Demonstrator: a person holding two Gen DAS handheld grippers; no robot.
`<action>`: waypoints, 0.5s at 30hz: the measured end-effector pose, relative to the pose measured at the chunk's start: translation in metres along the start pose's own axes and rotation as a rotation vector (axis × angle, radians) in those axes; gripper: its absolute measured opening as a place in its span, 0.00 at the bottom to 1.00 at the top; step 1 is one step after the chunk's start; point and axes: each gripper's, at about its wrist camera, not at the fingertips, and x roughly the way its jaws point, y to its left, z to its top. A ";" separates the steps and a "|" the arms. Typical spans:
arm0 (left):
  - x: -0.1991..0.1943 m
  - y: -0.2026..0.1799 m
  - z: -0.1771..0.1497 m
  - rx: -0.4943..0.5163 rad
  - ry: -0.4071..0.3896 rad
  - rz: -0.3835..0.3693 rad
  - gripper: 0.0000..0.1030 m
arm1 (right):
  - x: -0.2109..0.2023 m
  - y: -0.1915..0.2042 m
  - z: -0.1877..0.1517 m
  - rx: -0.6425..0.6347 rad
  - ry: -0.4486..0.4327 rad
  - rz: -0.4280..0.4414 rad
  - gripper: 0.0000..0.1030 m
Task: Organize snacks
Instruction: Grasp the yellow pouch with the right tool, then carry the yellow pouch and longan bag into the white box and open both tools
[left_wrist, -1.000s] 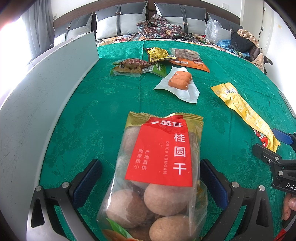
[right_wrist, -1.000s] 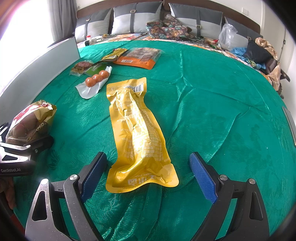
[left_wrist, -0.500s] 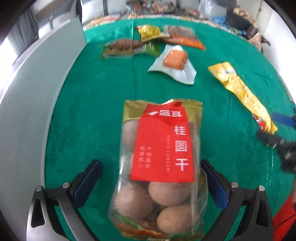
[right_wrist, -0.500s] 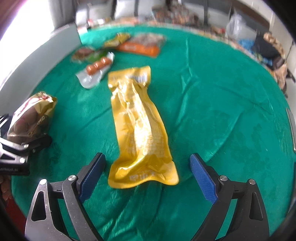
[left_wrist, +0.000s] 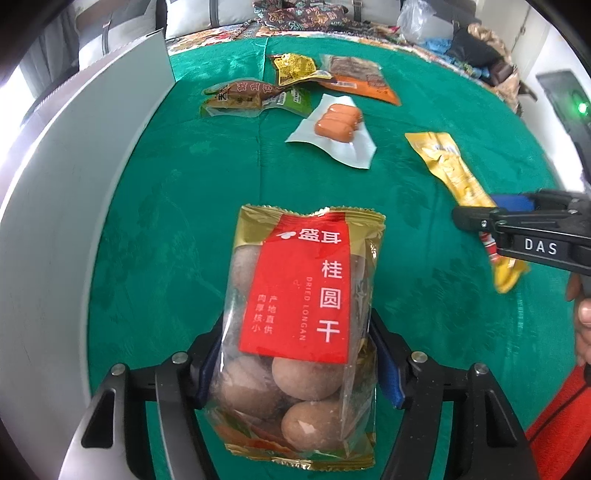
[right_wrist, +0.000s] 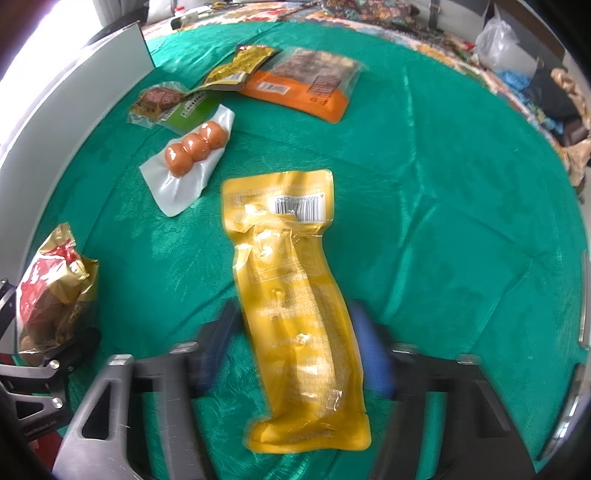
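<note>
Bare green cloth (right_wrist: 443, 184) lies open rightward; a white panel (left_wrist: 74, 184) walls the left edge.

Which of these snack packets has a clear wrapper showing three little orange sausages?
The white-backed sausage packet, lying flat on the green cloth beside the long yellow packet. The other packets show printed or coloured wrappers.

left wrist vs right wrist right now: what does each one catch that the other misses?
Only the left wrist view: the red label's print on the dried longan bag, squeezed by the left tool, whose jaws have just been closing, and a wall device with a green light.

Only the right wrist view: the barcode end of the yellow pouch, between the blurred pads of the right tool, also just closing.

Both: green cloth, sausage pack, orange pack, white board.
</note>
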 end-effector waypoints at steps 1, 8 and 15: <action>-0.004 0.000 -0.005 -0.016 -0.006 -0.028 0.63 | -0.002 0.000 -0.002 0.009 0.012 0.011 0.50; -0.028 0.003 -0.038 -0.140 -0.050 -0.195 0.63 | -0.037 -0.021 -0.038 0.147 -0.031 0.180 0.46; -0.066 0.020 -0.050 -0.230 -0.118 -0.285 0.63 | -0.063 -0.033 -0.052 0.222 -0.069 0.295 0.46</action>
